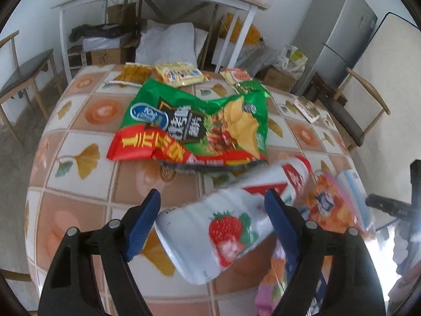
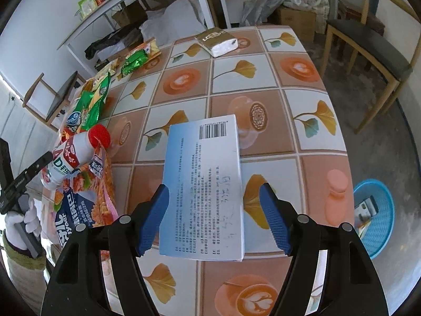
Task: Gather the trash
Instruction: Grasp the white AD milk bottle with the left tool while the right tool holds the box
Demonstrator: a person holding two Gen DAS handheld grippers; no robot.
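The left gripper (image 1: pixel 211 202) stands wide in the lower middle of the left wrist view, its blue pads either side of a white strawberry-print bottle (image 1: pixel 226 226) with a red cap that lies tilted on its side; the picture is blurred there, so I cannot tell for sure whether the pads touch it, though a gap seems to show at the left pad. The bottle looks light and probably empty, with smooth, slippery plastic that may dent, so I judge the ribbed body the best place to take hold. Above it at frame centre lies a crumpled green chip bag (image 1: pixel 194 123), soft and crackly, best pinched at an edge. In the right wrist view the right gripper (image 2: pixel 214 205) is also spread, with a flat white-and-blue box (image 2: pixel 204 184) between its pads at lower centre and a clear gap on the right side. The box looks light and stiff, and is best gripped across its long edges. A glossy patterned table (image 2: pixel 289 110) fills both views, likely slick under wrappers. A blue basket (image 2: pixel 379 223) sits on the floor at the right edge, with chairs and shelving behind.
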